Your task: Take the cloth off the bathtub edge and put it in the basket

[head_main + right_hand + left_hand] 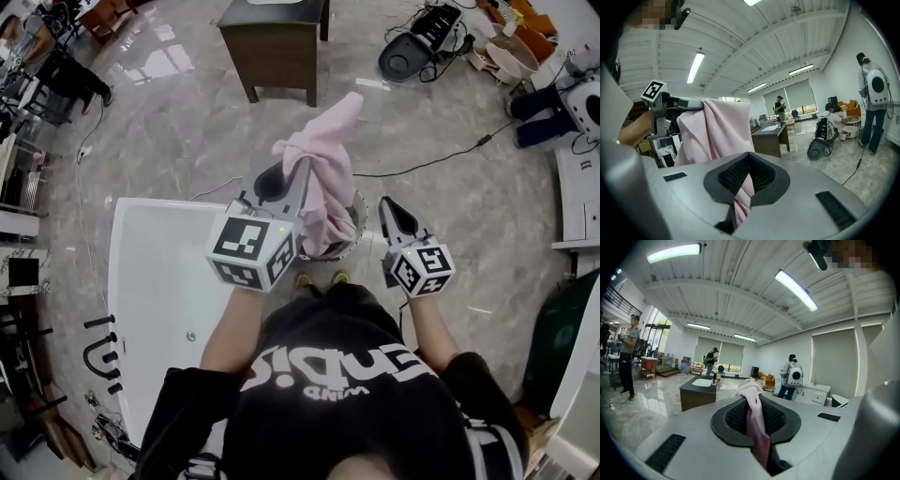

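- Two hand-held grippers are seen in the head view. The left gripper (295, 171) is clenched on a soft pink fabric cloth (326, 164), which is held clear of the white rectangular bathtub (150, 272). The cloth's long axis hangs downward from the jaws. A dark round basket (360, 217) is found directly under the hanging end, between the two grippers, and the right gripper (387, 208) is held just beside its rim.
- Left gripper view: the jaws of the left gripper (751, 401) are pressed together on a bunched fold of the cloth (750, 391), which is pushed up past their tips.
- Right gripper view: the jaws of the right gripper (749, 157) are drawn together. A striped edge of the cloth (717, 131) appears to be pinched in the slit, though the contact is poorly shown. A straight lowering into the basket is judged to be what the coming move calls for.
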